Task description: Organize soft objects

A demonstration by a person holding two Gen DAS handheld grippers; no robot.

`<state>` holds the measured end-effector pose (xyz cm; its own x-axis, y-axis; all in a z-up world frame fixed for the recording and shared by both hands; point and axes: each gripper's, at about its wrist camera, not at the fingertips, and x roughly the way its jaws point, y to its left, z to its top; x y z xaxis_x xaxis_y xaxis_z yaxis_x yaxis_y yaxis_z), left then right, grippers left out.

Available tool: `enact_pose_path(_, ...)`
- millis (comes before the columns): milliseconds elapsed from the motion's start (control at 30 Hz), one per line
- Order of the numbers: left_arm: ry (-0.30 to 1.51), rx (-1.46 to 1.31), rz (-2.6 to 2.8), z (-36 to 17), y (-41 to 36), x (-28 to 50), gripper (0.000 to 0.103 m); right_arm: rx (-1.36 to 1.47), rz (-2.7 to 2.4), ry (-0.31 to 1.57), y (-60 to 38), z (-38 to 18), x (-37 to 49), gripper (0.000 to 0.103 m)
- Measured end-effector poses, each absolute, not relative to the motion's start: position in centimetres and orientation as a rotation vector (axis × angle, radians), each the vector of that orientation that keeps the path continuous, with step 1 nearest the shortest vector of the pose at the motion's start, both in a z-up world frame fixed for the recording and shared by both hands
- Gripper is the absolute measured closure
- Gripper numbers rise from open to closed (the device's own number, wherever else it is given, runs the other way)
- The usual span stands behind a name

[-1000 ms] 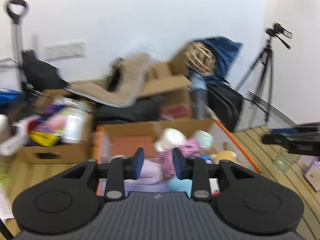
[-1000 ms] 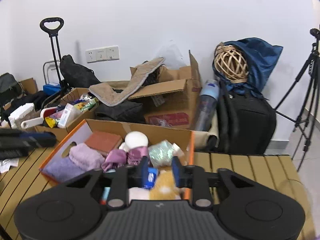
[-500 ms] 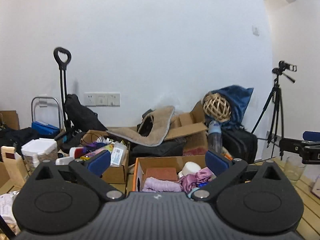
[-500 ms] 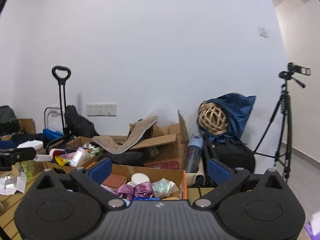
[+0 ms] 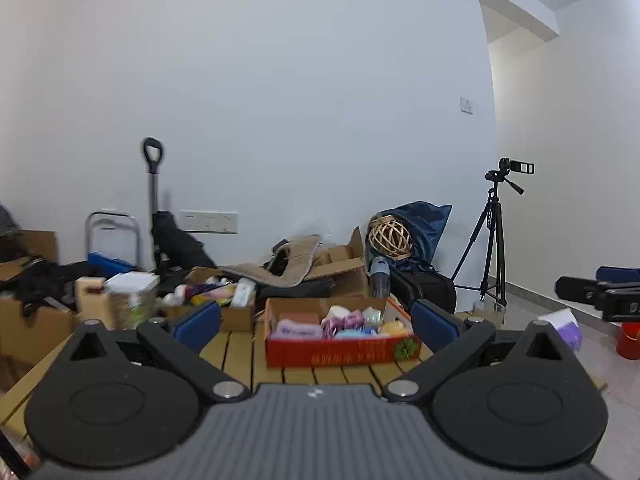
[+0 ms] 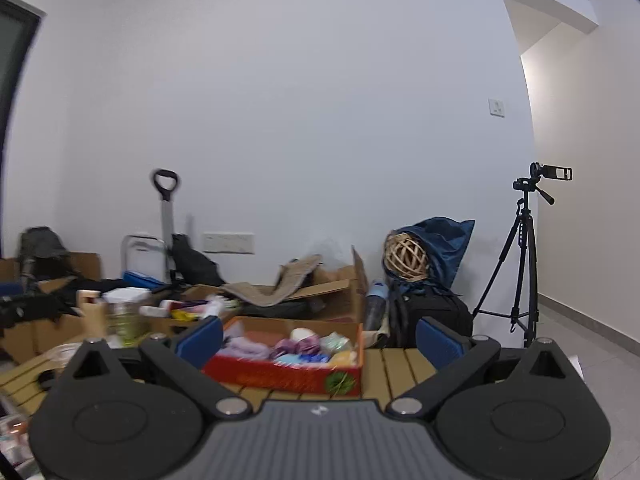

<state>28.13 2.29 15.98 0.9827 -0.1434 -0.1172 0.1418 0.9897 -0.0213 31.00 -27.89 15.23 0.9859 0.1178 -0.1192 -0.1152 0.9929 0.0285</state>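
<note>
Both grippers spread wide, nothing between the fingers. Left gripper (image 5: pixel 316 326) held back from the box, blue pads flanking it in view; right gripper (image 6: pixel 319 338) likewise, pads either side of the same box. One red cardboard box (image 5: pixel 340 354) sits on the slatted wooden table (image 5: pixel 240 350), its red front wall facing the cameras, a green sticker (image 6: pixel 340 381) at the front right corner. Bare slats run along the box's left side and in front of it; in the right wrist view more bare slats lie to its right, up to the table's right edge. Soft objects (image 5: pixel 344 324) are packed inside the box: a lilac folded cloth at left, purple satin pieces in the middle, a white round item behind, pale blue and yellow pieces toward the front right; exact count cannot be told. Off the table's left edge, open cardboard boxes full of clutter (image 5: pixel 208 300). Behind, one larger open carton draped with a beige mat (image 5: pixel 296 260), one wicker ball (image 5: pixel 390 236) against blue fabric, one black suitcase (image 5: pixel 424 292). One tripod with camera (image 5: pixel 496 240) at the right, floor around it open. One trolley handle (image 5: pixel 153 152) against the white wall.
</note>
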Motion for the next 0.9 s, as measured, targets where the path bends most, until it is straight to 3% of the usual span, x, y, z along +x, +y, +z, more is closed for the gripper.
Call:
enact_pose_path(467, 0.027, 0.054, -0.01, 6.8, 2.6, 0.7, 0.0, 0.029, 0.163, 0.067, -24.3, 6.7, 3.4, 0.0)
enact_pose_path(700, 0.114, 0.039, 0.009, 3.4, 2.9, -2.1, 0.0, 0.02, 0.163, 0.114, -21.9, 0.8, -2.0, 0.0)
enact_pose_path(900, 0.118, 0.025, 0.03, 2.8, 3.7, -2.0, 0.0, 0.033, 0.175, 0.162, -22.0, -0.2, -1.6, 0.0)
